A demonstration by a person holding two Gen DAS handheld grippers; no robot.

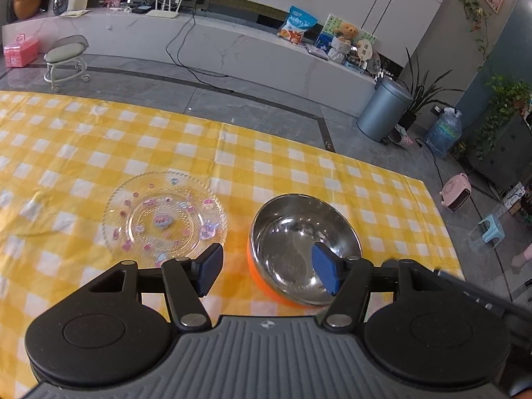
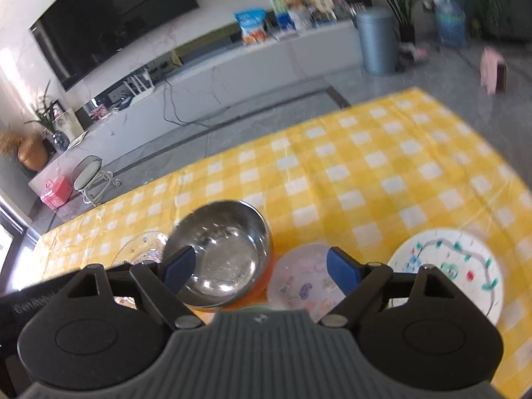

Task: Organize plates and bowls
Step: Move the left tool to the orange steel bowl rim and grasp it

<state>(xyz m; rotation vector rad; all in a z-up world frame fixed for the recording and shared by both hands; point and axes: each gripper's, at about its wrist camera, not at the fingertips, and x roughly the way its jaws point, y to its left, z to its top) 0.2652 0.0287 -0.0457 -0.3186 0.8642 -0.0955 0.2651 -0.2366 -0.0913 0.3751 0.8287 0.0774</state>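
Observation:
A steel bowl (image 1: 299, 232) with an orange outside stands on the yellow checked cloth. Left of it lies a clear glass plate (image 1: 164, 219) with pink and blue figures. My left gripper (image 1: 267, 267) is open and straddles the bowl's near-left rim, one pad over the inside, the other by the plate's edge. In the right wrist view the same bowl (image 2: 219, 256) partly hides the glass plate (image 2: 146, 246). Right of the bowl lie a small frosted dish (image 2: 306, 282) with stickers and a white painted plate (image 2: 449, 266). My right gripper (image 2: 262, 267) is open above the bowl and the dish, holding nothing.
The table (image 1: 99, 139) ends at a far edge, with grey floor beyond. On the floor stand a wheeled stool (image 1: 66, 58), a grey bin (image 1: 382, 109) and a water jug (image 1: 444, 131). A low marble cabinet (image 1: 232, 43) runs along the wall.

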